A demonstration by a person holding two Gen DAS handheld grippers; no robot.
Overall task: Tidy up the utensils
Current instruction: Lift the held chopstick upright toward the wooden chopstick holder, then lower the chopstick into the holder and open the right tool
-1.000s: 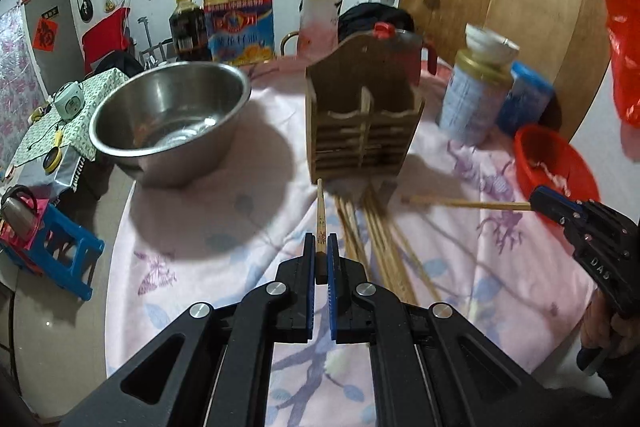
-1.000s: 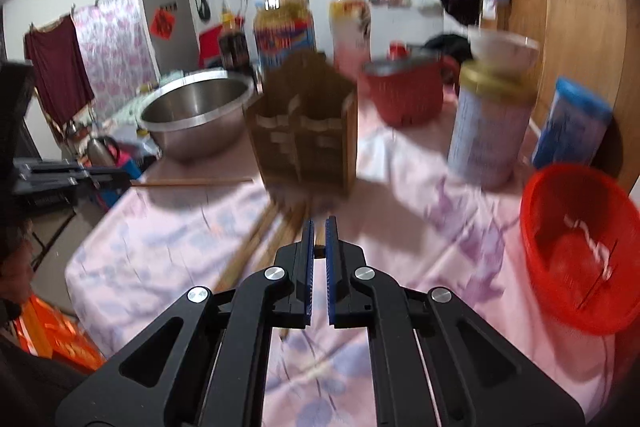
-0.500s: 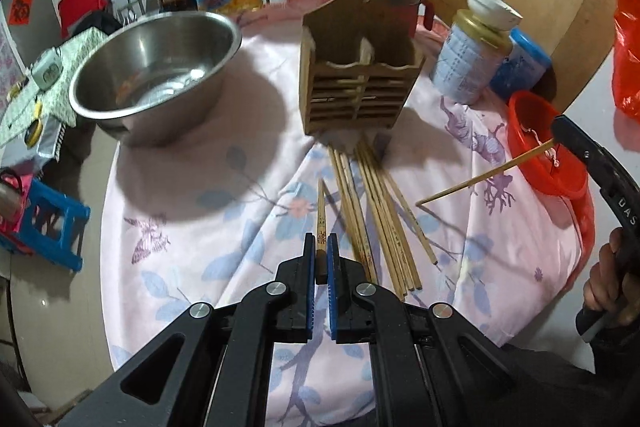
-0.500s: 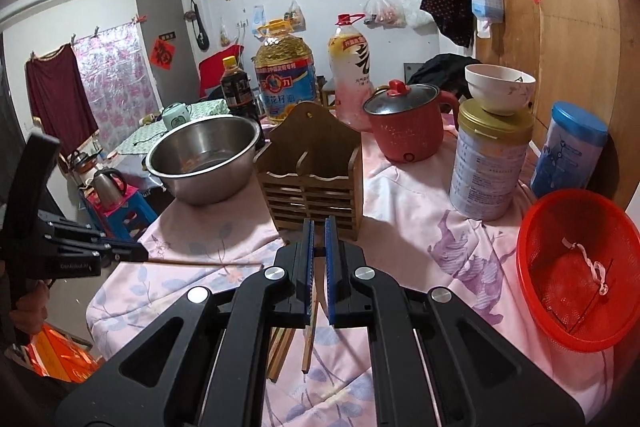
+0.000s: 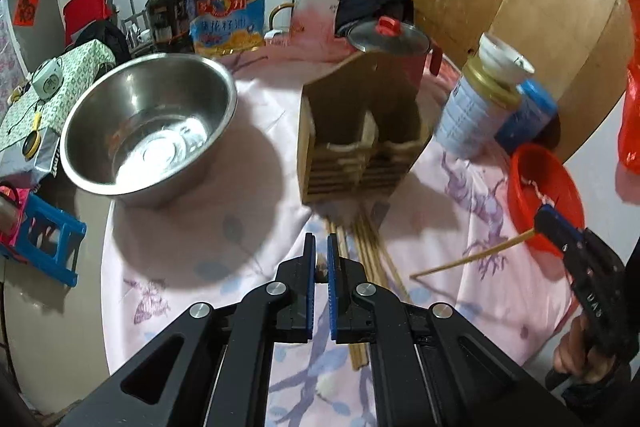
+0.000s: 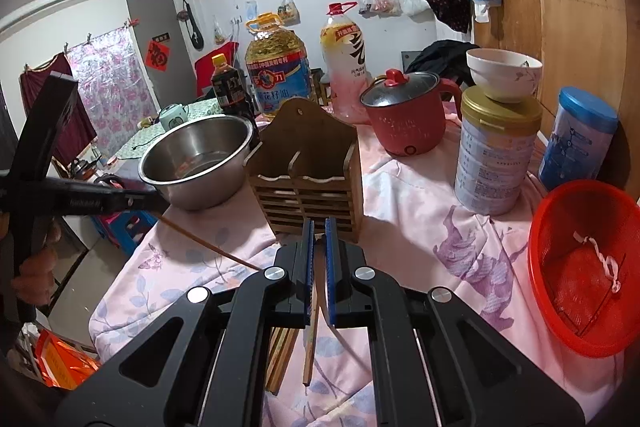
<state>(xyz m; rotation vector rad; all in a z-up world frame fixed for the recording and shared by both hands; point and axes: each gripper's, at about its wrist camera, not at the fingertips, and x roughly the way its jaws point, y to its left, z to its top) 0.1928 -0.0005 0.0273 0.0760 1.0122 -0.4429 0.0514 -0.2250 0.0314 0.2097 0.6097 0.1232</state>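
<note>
Bright ceiling glare, soft tabletop shadows, slight motion blur, dark fisheye corners.

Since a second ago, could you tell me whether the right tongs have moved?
Yes. In the left wrist view, the right tongs and their chopstick have dropped from level with the wooden holder's base to below it.

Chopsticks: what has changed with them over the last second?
Both tools have risen a little, each still clamped on one chopstick. The left tool now carries its left chopstick sloping down toward the table, where it was level before. The right tool has tilted its right chopstick too, and the tip has drawn away from the wooden holder. Nothing was let go. The holder, steel bowl and loose chopsticks stayed put.
</note>
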